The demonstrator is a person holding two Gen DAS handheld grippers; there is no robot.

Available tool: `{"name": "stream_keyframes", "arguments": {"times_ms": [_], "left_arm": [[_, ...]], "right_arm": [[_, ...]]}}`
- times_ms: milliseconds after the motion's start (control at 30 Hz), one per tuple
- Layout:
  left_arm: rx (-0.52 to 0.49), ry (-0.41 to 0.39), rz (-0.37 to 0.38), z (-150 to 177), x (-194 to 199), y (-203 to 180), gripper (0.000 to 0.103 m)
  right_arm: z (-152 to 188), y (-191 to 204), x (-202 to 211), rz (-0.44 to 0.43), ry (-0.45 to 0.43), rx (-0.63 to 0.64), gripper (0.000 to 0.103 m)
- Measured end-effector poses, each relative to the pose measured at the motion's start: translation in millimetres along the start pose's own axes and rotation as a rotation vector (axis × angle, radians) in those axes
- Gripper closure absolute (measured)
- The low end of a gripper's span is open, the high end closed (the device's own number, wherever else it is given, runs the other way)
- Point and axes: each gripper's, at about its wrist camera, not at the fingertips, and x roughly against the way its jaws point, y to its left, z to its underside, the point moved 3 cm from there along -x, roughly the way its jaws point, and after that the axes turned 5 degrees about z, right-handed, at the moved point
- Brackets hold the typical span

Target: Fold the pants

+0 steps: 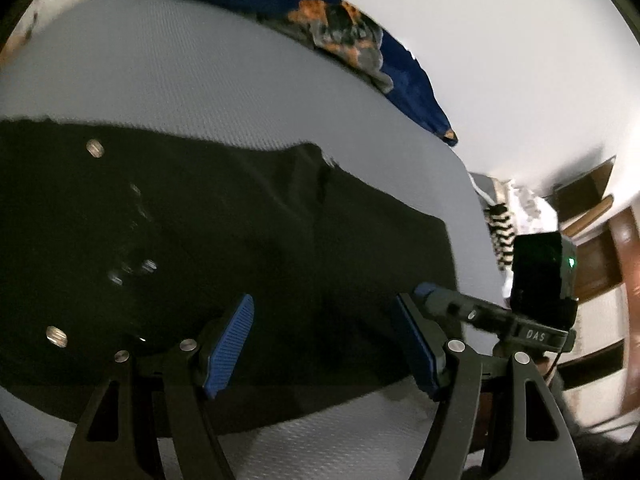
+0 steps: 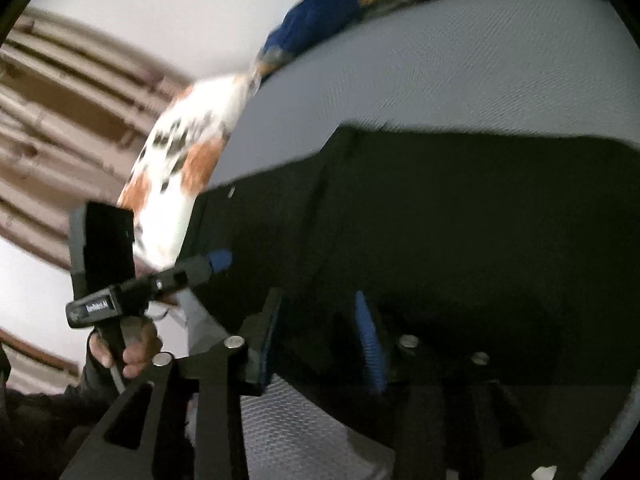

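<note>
Grey woven mattress cover (image 1: 168,80) fills most of both views, a broad bare band of it lying beyond the far edge of the black pants (image 1: 200,240). The pants lie spread flat on it, far edge running roughly straight across, near edge showing a strip of grey below it in the left wrist view. A blue patterned blanket (image 1: 352,40) lies bunched along the mattress's far edge, well apart from the pants. A white and orange spotted cloth (image 2: 176,168) sits at the mattress corner, just beside the pants' end. The left gripper (image 1: 324,344) hangs over the pants near their near edge, blue pads wide apart with nothing between them. The right gripper (image 2: 320,340) also has its fingers apart over dark fabric; contact is unclear through blur.
</note>
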Motion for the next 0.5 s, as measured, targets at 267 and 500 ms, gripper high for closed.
{"name": "stream_keyframes", "arguments": {"times_ms": [267,500], "left_arm": [[0.086,0.152,0.026,7,-40,-9,0.034],[0.171,0.214,-0.001,16,-63,0,0.041]], "right_arm": [[6,-33,48,0.039,-0.128,-0.108,0.062],[4,-38,52,0.053,-0.163,-0.115,0.059]]}}
